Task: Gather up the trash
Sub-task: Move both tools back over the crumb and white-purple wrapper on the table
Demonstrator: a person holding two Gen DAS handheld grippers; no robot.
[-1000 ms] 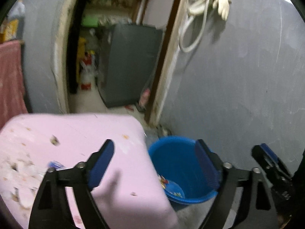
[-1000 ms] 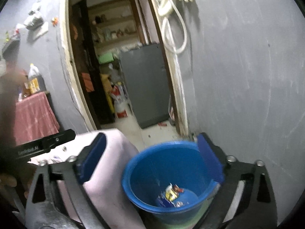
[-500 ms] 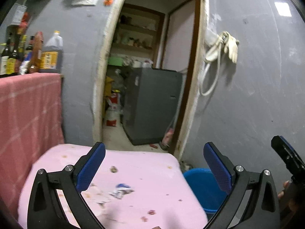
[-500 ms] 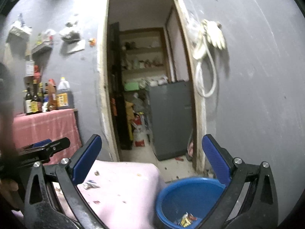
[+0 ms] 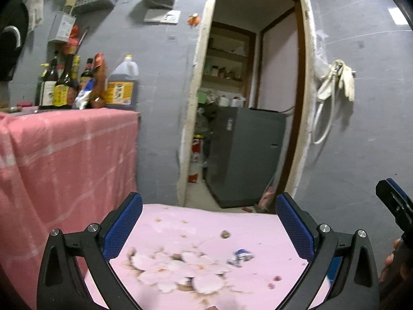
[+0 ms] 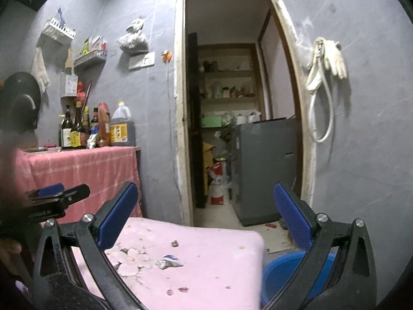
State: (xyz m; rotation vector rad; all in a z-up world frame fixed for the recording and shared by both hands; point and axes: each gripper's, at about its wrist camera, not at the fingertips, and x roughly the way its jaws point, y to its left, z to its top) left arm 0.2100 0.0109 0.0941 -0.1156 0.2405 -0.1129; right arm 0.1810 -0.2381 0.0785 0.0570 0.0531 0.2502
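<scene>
Both the left gripper (image 5: 209,228) and the right gripper (image 6: 204,215) hang wide and empty above the pink table (image 6: 222,235), where a crumpled wrapper (image 6: 169,261) lies mid-top, probably featherlight and springy, best pinched across its bunched middle.

The left hand-held gripper (image 5: 208,226) is seen with its blue-padded jaws spread wide, having just been opening, and nothing is held between them. Beyond and below them a pink flower-printed worktop (image 5: 260,226) is shown, on which a small crumpled blue-and-white wrapper (image 5: 240,256) and a small brown scrap (image 5: 225,234) are lying well apart from the pads. The other hand-held gripper's tip (image 5: 393,201) is seen at the right edge.
</scene>
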